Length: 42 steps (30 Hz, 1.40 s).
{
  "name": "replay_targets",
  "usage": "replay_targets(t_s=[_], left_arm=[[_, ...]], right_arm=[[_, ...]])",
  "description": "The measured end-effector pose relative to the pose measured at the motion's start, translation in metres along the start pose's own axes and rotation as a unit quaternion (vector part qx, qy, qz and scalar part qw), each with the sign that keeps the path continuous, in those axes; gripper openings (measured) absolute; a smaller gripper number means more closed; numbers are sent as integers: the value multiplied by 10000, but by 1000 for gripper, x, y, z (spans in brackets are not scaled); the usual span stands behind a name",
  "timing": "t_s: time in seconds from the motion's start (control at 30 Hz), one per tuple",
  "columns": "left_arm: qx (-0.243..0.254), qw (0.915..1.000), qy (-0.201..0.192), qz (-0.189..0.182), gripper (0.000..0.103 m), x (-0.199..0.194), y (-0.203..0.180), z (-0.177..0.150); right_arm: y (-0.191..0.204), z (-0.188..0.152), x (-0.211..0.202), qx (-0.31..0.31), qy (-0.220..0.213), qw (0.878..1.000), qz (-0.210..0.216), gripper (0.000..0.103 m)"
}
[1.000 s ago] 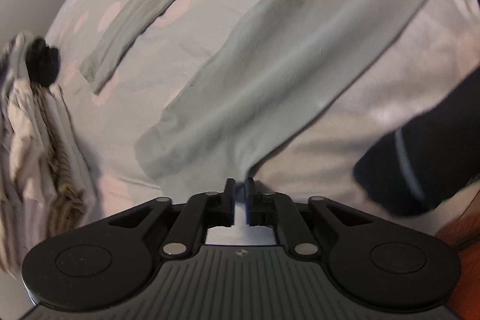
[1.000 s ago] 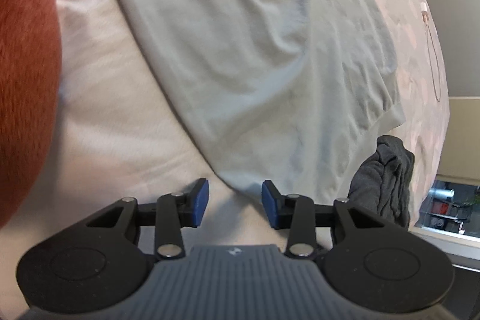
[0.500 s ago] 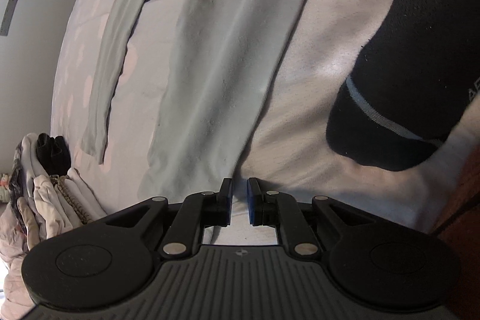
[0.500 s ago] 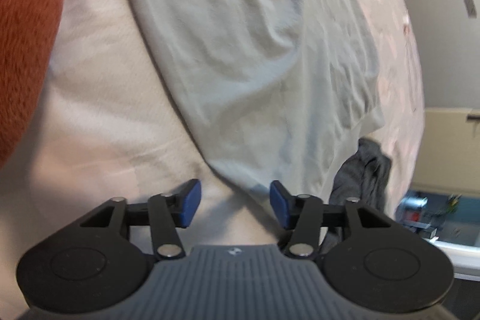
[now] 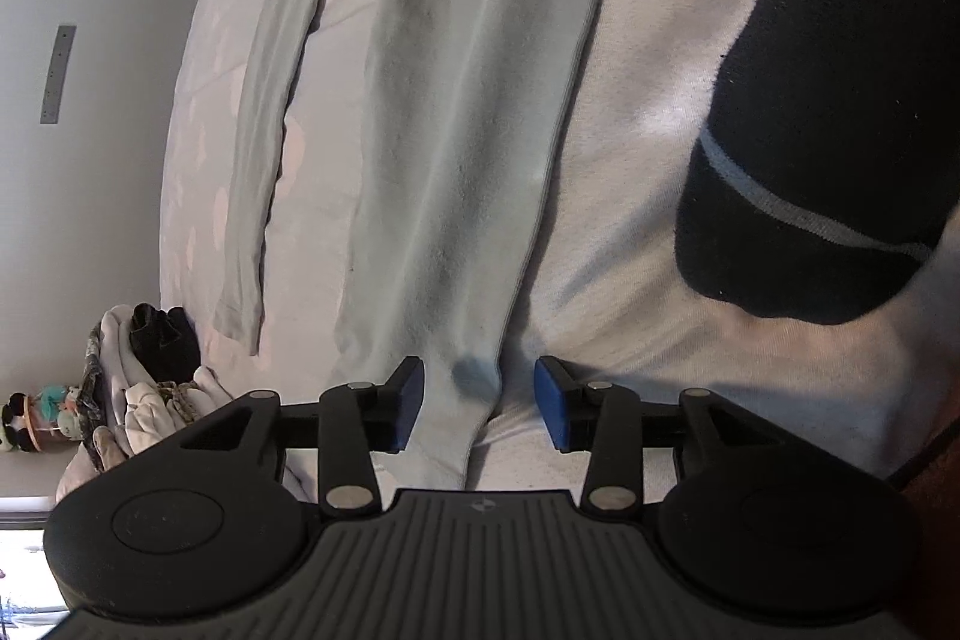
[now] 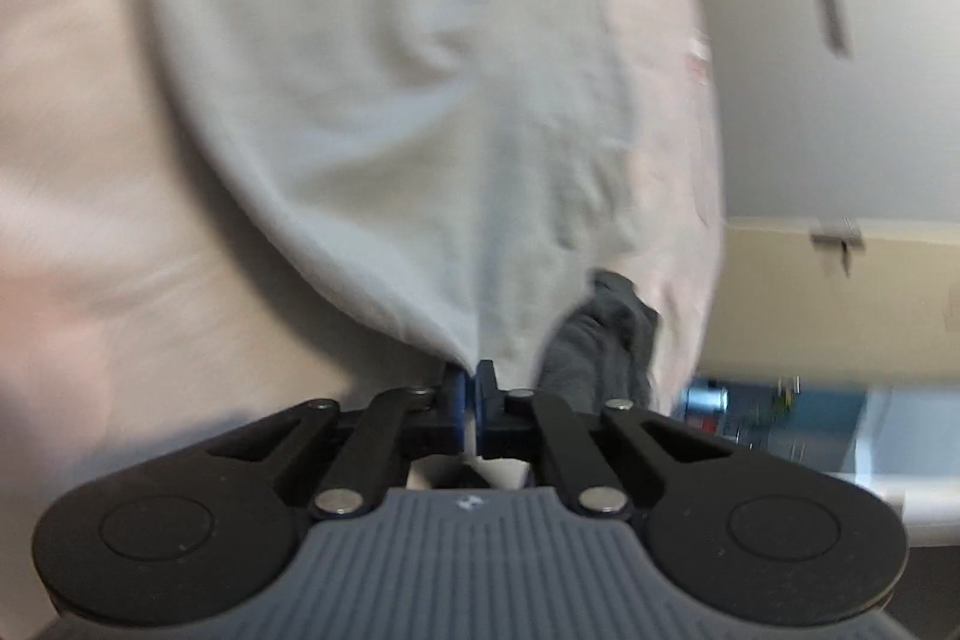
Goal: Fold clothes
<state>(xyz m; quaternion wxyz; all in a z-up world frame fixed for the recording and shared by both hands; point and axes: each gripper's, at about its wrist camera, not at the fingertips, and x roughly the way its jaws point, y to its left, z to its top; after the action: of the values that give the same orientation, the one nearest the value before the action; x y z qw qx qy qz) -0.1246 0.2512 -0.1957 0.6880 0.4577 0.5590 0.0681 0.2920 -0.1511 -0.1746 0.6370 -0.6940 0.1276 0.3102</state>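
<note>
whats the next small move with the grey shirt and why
Probably shut the left gripper on the grey shirt edge lying between its open fingers. The right gripper is already pinched on the shirt's other corner, so a second grip would let both lift and fold it over on the bed.

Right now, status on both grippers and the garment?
Left gripper open, straddling the grey garment edge. Right gripper shut on garment hem, fabric pulled taut. Dark grey cloth bunched beside right gripper; black sleeve lying alongside.
</note>
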Motion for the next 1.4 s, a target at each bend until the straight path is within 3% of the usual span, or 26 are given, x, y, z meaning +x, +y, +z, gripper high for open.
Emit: replay_targets(t_s=[0.17,0.4,0.43,0.5,0.53,0.63,0.87,1.13,1.4], left_arm=[[-67,10000,-40,-44,47,-1,2,-1],[20,9991,139,395,45,5,-8,11],[28,9988,162,459,41,6,-9,12],[60,9987,198,472,17,8,-11,14],[97,9986,207,483,10,9,-13,15],[68,9976,175,672,2,7,-14,15],[-1182,9889,-51,898,1,-10,30,4],[-2757,9570,-47,899,1,-24,92,-14],[-3145,9467,76,689,1,-10,143,-15]], right_arm=[[-22,4,3,779,227,9967,-102,2],[-26,12,6,930,409,9948,-53,2],[-25,13,6,926,442,9947,-42,2],[-24,15,6,936,509,9943,-22,2],[-24,16,6,939,542,9941,-18,2],[-25,20,6,959,644,9933,-15,2],[-42,28,2,1333,762,9879,-232,2],[-79,47,8,1903,733,9781,-417,1],[-120,74,20,2317,597,9695,-533,1]])
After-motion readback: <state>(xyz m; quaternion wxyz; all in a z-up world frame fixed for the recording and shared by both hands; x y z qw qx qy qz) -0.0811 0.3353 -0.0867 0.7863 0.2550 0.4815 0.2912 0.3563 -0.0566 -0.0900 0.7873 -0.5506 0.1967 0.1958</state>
